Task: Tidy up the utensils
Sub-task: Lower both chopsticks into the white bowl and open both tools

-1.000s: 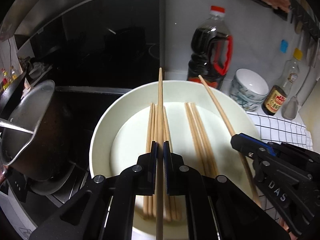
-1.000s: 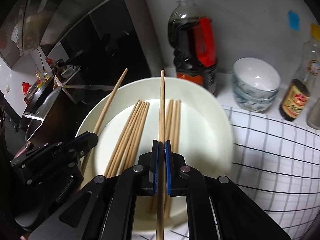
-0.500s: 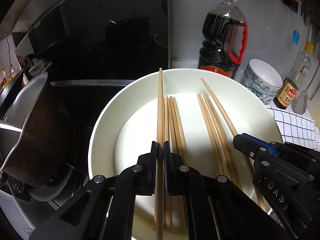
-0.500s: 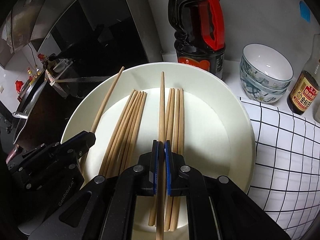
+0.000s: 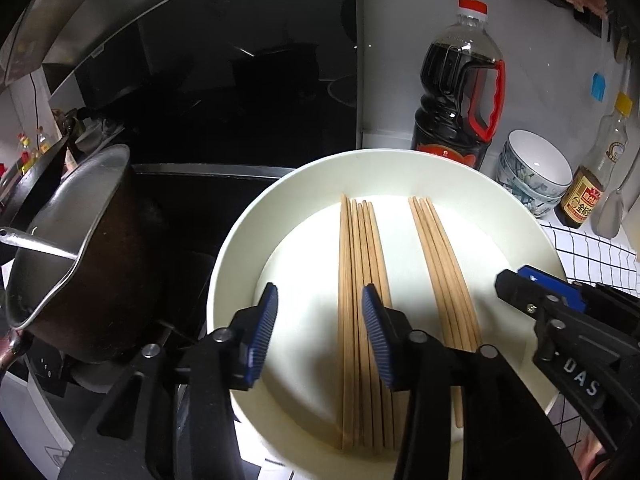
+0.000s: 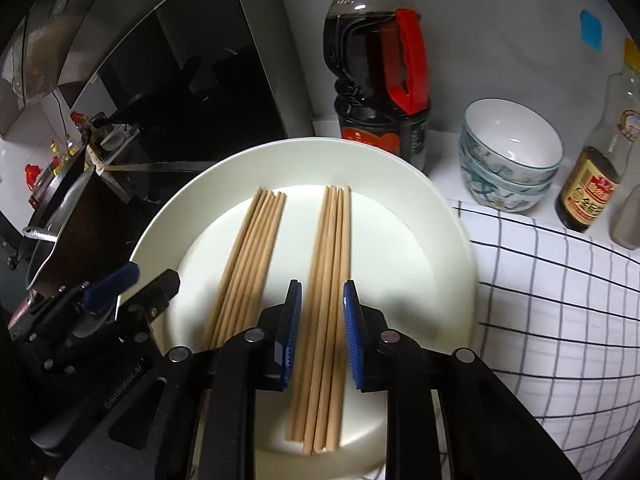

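Pale wooden chopsticks lie in two neat bundles on the plate; both tools, left and right, are opening, released.

The near ends of the left chopstick bundle vanish behind the left claw. Beyond the right claw, the soy bottle loses its cap past the top edge.

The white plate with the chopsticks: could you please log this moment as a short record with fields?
plate: white plate, beside a checked cloth
left bundle: chopsticks lying flat on the plate
right bundle: chopsticks, parallel to the left bundle, apart from it
left gripper: jaws opening, holding nothing
right gripper: jaws opening, pads clear of the sticks below
behind plate: soy sauce bottle, stacked bowls
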`<state>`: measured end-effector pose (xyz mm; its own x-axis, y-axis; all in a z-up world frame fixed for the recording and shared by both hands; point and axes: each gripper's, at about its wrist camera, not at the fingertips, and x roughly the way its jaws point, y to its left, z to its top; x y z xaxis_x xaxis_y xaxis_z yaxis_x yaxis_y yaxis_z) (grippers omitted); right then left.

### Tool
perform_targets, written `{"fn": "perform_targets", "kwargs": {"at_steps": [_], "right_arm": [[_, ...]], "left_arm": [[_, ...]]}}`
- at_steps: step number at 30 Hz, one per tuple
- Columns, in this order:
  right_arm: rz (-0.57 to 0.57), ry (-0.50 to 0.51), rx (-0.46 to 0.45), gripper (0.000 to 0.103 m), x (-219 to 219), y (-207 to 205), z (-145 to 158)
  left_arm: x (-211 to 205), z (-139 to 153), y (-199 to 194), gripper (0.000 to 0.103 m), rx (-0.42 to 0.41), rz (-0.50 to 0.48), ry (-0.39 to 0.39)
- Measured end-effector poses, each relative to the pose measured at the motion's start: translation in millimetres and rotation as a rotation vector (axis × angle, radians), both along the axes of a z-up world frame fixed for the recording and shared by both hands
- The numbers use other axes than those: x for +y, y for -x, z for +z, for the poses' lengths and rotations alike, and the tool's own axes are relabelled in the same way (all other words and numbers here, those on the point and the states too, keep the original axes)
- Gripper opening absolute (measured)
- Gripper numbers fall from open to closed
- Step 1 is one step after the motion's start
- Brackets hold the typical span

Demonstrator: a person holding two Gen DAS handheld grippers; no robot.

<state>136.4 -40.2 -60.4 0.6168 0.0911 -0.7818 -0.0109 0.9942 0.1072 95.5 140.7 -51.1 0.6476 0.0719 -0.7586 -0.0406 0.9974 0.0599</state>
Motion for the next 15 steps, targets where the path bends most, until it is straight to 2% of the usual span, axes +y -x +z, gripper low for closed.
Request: {"fn": "perform_targets", "kwargs": {"at_steps": [2,6,10,15], "right_arm": [[0.003,0.013,-0.003,0.022,-0.4,6.3,4.7],[-0.006,0.015,-0.007,0.028,-7.2,19.3,13.6],[-0.008,0.016,0.001,0.029,-10.2,31.2,17.6],[-0.016,0.017,-0.009,0.039,-12.7,46.9,27.7]], "left_arm": [[-0.2,1.4,4.5,0.059,0.0,0.007,-0.001],[-3.6,5.1,16.6,0.06,0.001,0.016,-0.009],[-9.5,9.7,28.7,0.063,0.005,0.018,-0.023],[-14.9,23.7,43.2,0.077,-0.02,0.031,-0.025]]}}
